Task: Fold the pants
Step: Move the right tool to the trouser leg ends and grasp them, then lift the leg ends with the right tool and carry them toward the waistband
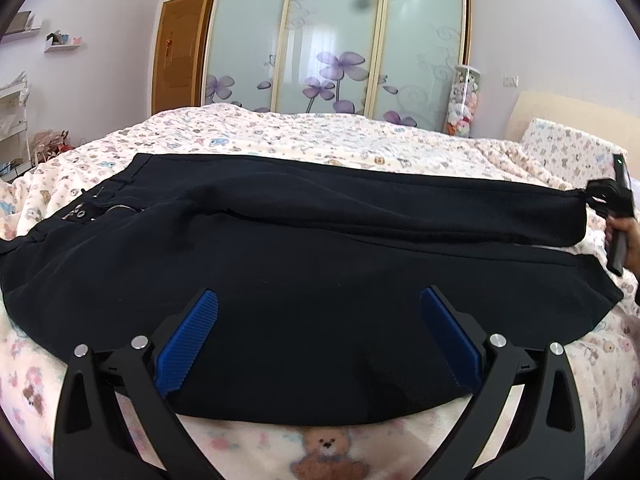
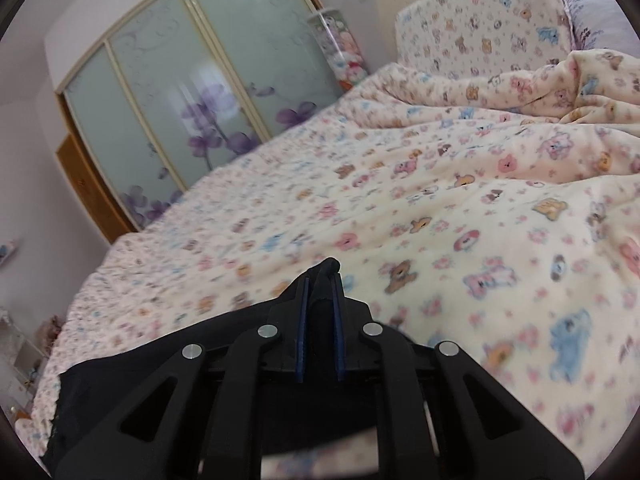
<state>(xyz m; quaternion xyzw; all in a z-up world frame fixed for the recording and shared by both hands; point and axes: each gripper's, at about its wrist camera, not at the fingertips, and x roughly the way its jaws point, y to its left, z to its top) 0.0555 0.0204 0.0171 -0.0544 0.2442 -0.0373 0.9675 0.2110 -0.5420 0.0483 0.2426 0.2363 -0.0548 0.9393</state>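
Black pants (image 1: 304, 256) lie spread across the bed, waistband at the left, legs running to the right, one leg lying along the other. My left gripper (image 1: 318, 300) is open, its blue pads over the near edge of the pants at mid-length. In the left wrist view my right gripper (image 1: 596, 196) shows at the far right, at the leg hem. In the right wrist view my right gripper (image 2: 320, 276) is shut on a bunch of black pants fabric (image 2: 326, 267), and the cloth (image 2: 132, 372) trails down to the left.
The bed (image 1: 280, 132) has a cream blanket printed with bears. A pillow (image 2: 480, 12) and rumpled blanket (image 2: 580, 84) lie at the headboard end. A wardrobe with flowered glass doors (image 1: 332, 36) stands beyond the bed. Shelves (image 1: 12, 120) stand at the left.
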